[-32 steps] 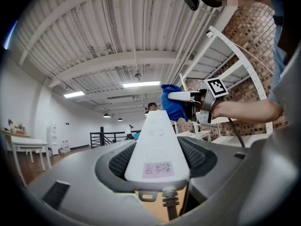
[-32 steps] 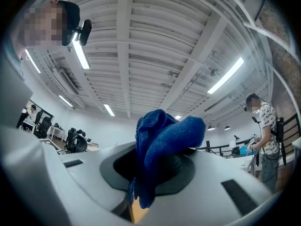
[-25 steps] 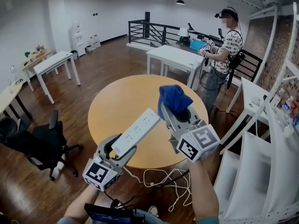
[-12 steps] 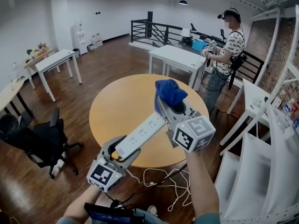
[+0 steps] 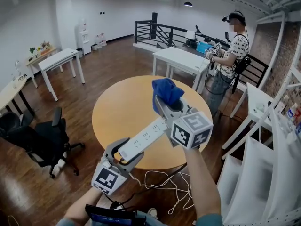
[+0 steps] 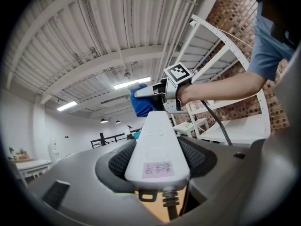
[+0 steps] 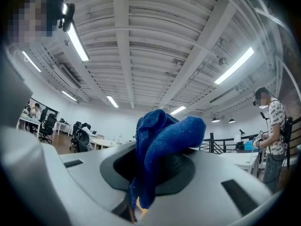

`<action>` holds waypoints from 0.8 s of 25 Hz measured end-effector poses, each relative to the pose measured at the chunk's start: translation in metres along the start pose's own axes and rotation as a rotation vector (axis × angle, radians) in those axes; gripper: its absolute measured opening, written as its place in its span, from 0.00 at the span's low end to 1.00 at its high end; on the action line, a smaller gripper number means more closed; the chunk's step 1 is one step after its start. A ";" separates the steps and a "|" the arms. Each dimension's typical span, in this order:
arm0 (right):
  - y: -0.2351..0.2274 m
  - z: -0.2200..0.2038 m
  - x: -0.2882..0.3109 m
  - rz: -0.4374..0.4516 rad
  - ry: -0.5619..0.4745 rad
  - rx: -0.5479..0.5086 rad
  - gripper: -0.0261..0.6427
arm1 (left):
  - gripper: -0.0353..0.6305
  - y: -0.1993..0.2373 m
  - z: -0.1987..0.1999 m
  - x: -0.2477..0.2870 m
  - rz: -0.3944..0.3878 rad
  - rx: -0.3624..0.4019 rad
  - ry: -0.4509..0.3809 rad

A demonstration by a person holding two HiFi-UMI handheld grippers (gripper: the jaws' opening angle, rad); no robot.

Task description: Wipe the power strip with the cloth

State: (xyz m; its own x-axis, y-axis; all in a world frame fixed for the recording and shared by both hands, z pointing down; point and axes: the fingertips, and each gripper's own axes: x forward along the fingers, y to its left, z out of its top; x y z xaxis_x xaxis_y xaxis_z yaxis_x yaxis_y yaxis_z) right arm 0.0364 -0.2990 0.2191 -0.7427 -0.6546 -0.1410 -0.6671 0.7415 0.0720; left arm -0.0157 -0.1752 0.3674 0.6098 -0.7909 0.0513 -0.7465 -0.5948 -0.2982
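A white power strip (image 5: 143, 138) is held by its near end in the left gripper (image 5: 123, 150), above a round wooden table (image 5: 117, 107). A blue cloth (image 5: 165, 89) is clamped in the right gripper (image 5: 165, 102), whose body is seen just beside the strip's far end. White cable (image 5: 160, 180) is coiled on the floor.

Round table (image 5: 120, 114) and white cable (image 5: 162, 179) rest on floor (image 5: 47, 192)

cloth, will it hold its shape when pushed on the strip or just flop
Probably floppy: the cloth bunches and droops from the right gripper, a tail hanging below. Likely light, since one pinch holds the whole wad. Its knit looks grippy, so it should drag rather than slide on the strip.
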 end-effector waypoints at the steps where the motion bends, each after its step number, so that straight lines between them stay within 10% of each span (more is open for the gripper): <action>1: 0.001 -0.001 0.001 0.003 0.008 0.001 0.14 | 0.47 0.000 0.000 0.001 0.003 0.008 0.004; 20: 0.057 -0.016 0.020 0.108 0.042 0.077 0.14 | 0.47 0.002 -0.009 0.007 0.036 0.070 0.051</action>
State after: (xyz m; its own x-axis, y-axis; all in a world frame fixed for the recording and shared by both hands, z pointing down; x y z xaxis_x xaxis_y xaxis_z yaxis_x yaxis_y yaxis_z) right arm -0.0175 -0.2719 0.2359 -0.8127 -0.5748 -0.0952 -0.5781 0.8159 0.0083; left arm -0.0149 -0.1836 0.3755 0.5671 -0.8191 0.0871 -0.7461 -0.5556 -0.3670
